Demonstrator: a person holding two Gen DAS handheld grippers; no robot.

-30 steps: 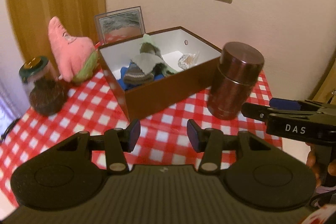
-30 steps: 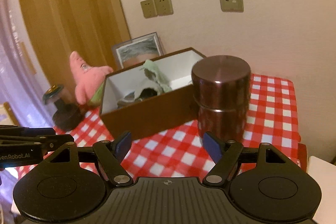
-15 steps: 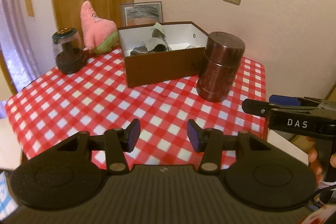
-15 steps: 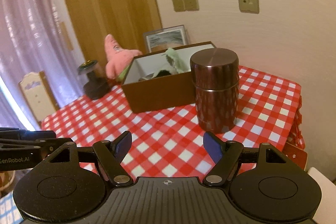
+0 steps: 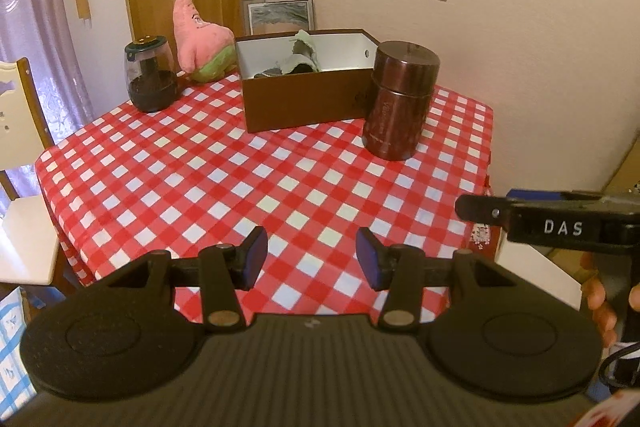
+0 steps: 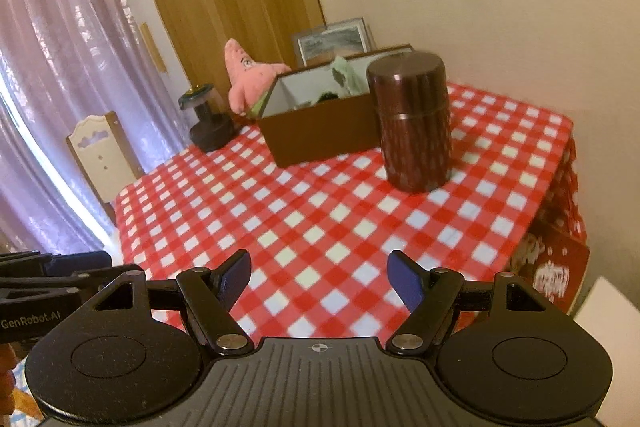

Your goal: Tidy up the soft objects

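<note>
A brown box (image 5: 308,105) with a white inside stands at the far side of the red checked table (image 5: 224,187). Soft cloth pieces (image 5: 298,61) lie in it. The box also shows in the right wrist view (image 6: 320,135). A pink star plush (image 5: 200,39) leans left of the box, outside it; it also shows in the right wrist view (image 6: 248,75). My left gripper (image 5: 311,257) is open and empty over the table's near edge. My right gripper (image 6: 318,277) is open and empty, also near the front edge.
A dark brown round canister (image 5: 400,103) stands right of the box. A glass jar with a dark base (image 5: 150,77) stands at the far left. A framed picture (image 5: 278,13) leans on the wall. A cream chair (image 5: 20,147) stands left of the table.
Both grippers have pulled back from the box toward the table's near edge. The box, plush and canister look smaller and farther. Both stay open and empty.
</note>
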